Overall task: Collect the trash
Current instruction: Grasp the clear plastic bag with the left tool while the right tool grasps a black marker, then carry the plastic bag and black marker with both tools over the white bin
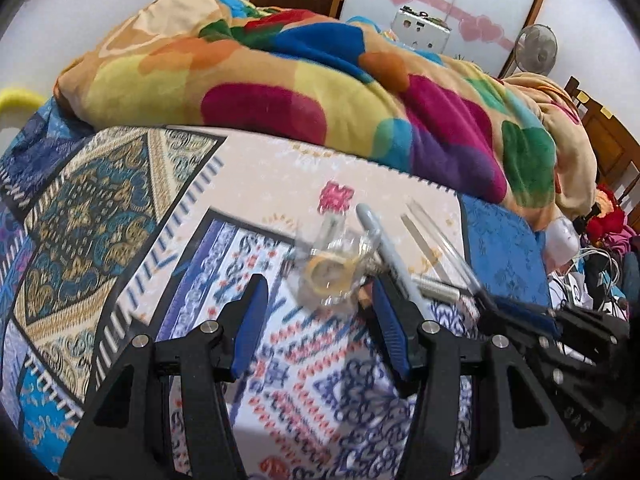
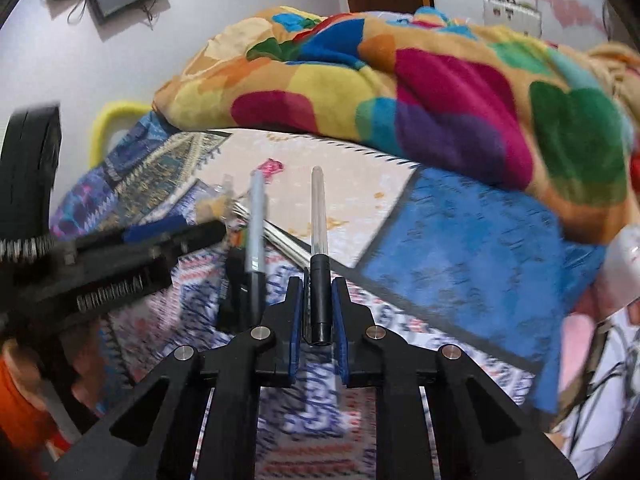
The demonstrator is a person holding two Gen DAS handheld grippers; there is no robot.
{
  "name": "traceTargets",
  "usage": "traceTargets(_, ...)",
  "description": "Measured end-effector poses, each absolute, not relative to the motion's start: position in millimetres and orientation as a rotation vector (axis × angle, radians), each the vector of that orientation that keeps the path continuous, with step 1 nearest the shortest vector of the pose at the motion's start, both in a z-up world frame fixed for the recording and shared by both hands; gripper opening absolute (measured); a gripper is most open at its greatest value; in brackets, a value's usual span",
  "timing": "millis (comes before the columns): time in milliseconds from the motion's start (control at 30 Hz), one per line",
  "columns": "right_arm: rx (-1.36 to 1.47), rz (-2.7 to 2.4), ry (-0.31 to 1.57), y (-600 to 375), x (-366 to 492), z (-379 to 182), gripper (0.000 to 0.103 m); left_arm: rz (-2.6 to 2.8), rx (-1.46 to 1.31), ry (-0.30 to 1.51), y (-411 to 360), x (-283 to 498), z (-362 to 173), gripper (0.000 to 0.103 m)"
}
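Observation:
On the patterned bedspread (image 1: 120,208) lies a crumpled clear plastic wrapper (image 1: 332,268) with a yellow ring in it, a grey-white marker (image 1: 384,244), a silver metal tube (image 1: 436,290) and a small pink scrap (image 1: 336,196). My left gripper (image 1: 316,308) is open, its blue-padded fingers just short of the wrapper. My right gripper (image 2: 320,304) is shut on a clear pen with a black cap (image 2: 320,240), held pointing forward. It also shows in the left wrist view (image 1: 440,232). The marker (image 2: 256,220) and tube (image 2: 280,240) lie left of it.
A bulky multicoloured blanket (image 1: 320,92) is heaped across the far side of the bed. A blue cloth panel (image 2: 472,240) lies to the right. Cables and clutter (image 1: 592,272) sit off the bed's right edge. A fan (image 1: 536,50) and doors stand behind.

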State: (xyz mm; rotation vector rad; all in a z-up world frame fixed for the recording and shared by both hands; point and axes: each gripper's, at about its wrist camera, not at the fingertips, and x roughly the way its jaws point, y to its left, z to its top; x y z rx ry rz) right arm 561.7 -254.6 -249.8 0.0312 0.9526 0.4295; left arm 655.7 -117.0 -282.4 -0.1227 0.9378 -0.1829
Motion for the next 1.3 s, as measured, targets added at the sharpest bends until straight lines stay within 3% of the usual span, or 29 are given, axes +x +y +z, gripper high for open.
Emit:
traceTargets(133, -0.003, 0.426, 0.965, -257, 559, -255, 0.013, -0.162, -0.100, 0.954, -124, 666, -288, 0.053)
traceTargets(200, -0.006, 0.433, 0.966, -257, 558, -257, 0.013, -0.181, -0.098, 0.930, -126, 663, -286, 0.030)
traceTargets(300, -0.014, 0.436, 0.965, -256, 556, -259, 0.013, -0.181, -0.060, 0.916, -130, 657, -284, 0.028)
traceTargets(867, -0.151, 0.390, 0.959, -236, 551, -258, 0.013, -0.242, -0.057, 0.938, -117, 597, -245, 0.028)
traceTargets(1300, -0.106, 0.424, 0.845, -234, 502, -171, 0.013, -0.237, -0.043, 0.894, -103, 541, -181, 0.028)
